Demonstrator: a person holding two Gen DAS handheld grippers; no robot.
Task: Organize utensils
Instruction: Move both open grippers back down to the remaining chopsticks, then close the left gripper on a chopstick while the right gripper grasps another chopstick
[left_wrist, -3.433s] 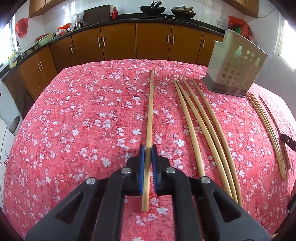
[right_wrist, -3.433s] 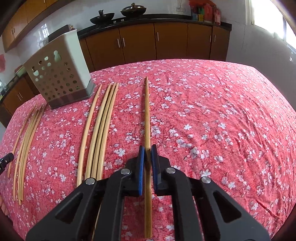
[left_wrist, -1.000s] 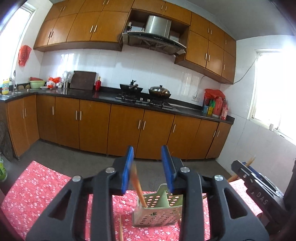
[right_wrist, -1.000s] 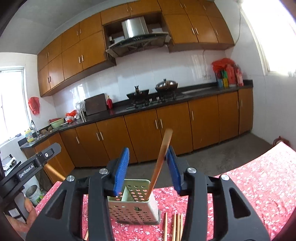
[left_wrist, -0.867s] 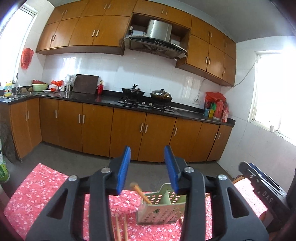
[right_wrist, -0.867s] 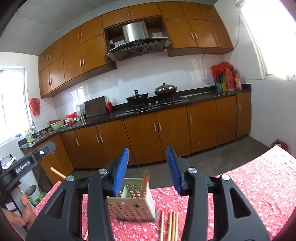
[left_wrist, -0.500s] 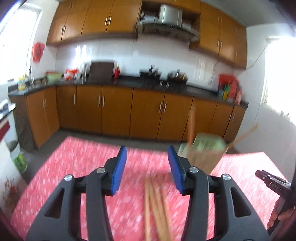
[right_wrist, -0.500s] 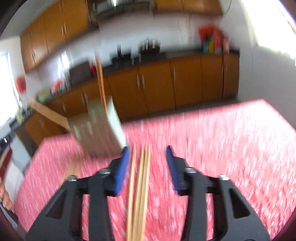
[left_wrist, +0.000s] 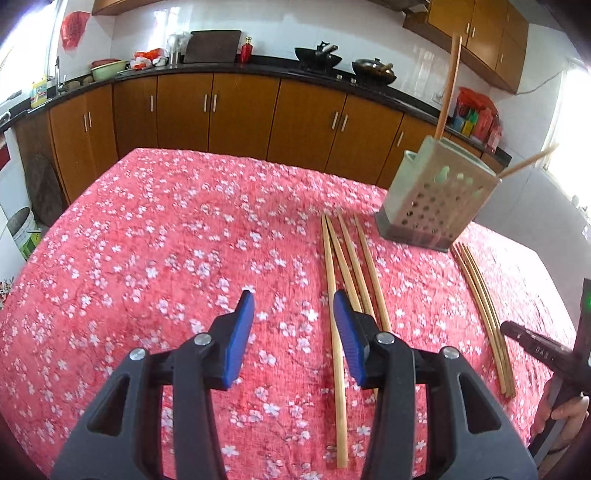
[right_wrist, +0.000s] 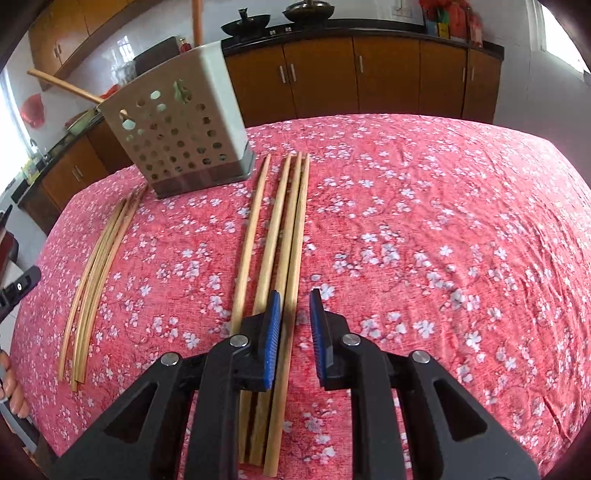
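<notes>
A perforated grey utensil holder stands on the red floral tablecloth with two long wooden chopsticks sticking out of it; it also shows in the right wrist view. Several thick wooden chopsticks lie side by side on the cloth, also seen in the right wrist view. My left gripper is open and empty, just left of them. My right gripper is open and empty, low over the rightmost chopstick.
A bundle of thin bamboo sticks lies beyond the holder, seen at the left in the right wrist view. Brown kitchen cabinets and a dark counter stand behind the table. The table's edges curve away on all sides.
Both grippers released their chopsticks into the holder, then swung down from above it to low over the cloth by the thick chopsticks. Both stay open.
</notes>
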